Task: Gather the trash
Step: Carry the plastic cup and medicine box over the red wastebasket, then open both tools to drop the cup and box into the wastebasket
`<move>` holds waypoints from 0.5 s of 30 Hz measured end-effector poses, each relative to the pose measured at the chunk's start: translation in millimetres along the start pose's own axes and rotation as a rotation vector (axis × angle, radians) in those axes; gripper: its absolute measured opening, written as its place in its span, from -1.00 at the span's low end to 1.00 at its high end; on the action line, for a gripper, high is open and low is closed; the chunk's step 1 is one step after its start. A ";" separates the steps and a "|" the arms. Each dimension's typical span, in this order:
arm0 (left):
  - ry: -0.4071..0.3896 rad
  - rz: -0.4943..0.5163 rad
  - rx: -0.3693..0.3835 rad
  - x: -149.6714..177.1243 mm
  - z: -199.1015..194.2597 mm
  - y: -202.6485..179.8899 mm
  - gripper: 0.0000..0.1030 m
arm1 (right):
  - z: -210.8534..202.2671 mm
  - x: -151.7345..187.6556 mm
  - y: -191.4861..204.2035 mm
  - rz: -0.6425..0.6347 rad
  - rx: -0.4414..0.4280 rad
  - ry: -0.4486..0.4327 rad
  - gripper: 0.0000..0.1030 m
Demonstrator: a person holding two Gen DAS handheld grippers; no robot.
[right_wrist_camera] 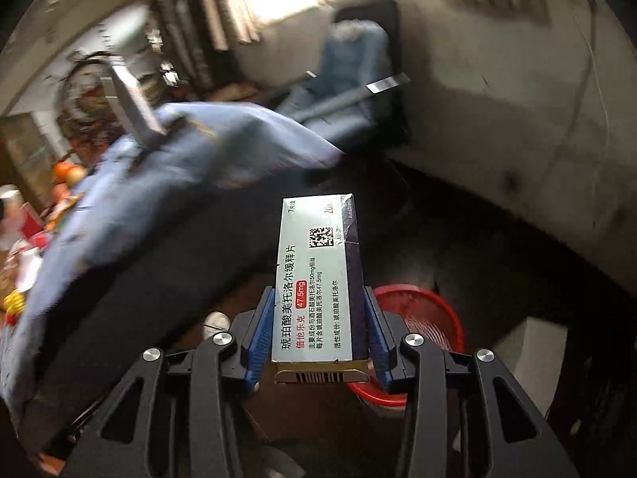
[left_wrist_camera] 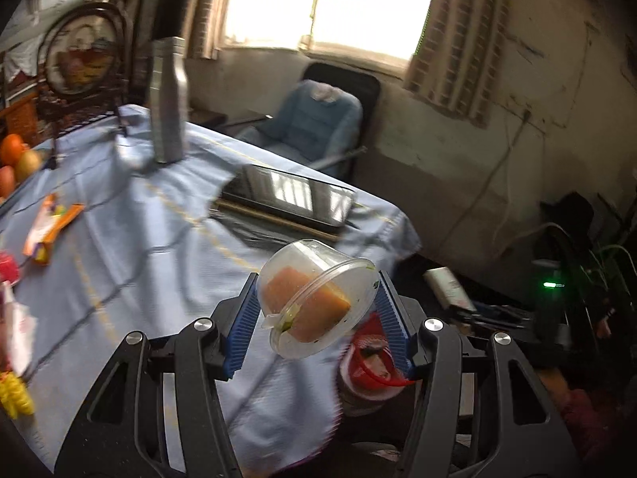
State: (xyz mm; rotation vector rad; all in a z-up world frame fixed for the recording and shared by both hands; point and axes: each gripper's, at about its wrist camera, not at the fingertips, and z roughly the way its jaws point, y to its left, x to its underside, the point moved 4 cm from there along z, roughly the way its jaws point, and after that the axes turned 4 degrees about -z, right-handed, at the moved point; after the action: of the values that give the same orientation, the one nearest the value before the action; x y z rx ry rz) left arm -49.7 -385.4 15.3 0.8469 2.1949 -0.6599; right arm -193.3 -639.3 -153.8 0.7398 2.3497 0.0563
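Left gripper grips clear cup containing orange chunk.

Table, draped in a pale blue cloth with thin grid lines; on it: metal bottle, upright near the far edge; dark tablet lying on a flat board at the far right corner; orange wrapper toward the left; oranges at the far left edge; yellow item at the near left, too blurred to identify.
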 end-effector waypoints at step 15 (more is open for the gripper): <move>0.216 0.165 0.159 21.5 115.1 -112.9 0.10 | 31.1 33.3 -76.9 0.056 0.222 0.082 0.23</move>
State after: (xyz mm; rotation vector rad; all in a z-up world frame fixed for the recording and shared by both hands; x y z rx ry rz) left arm -95.8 -526.7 -50.8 1.2171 2.2517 -0.6958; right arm -233.0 -691.1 -215.0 0.9258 2.4390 -0.1547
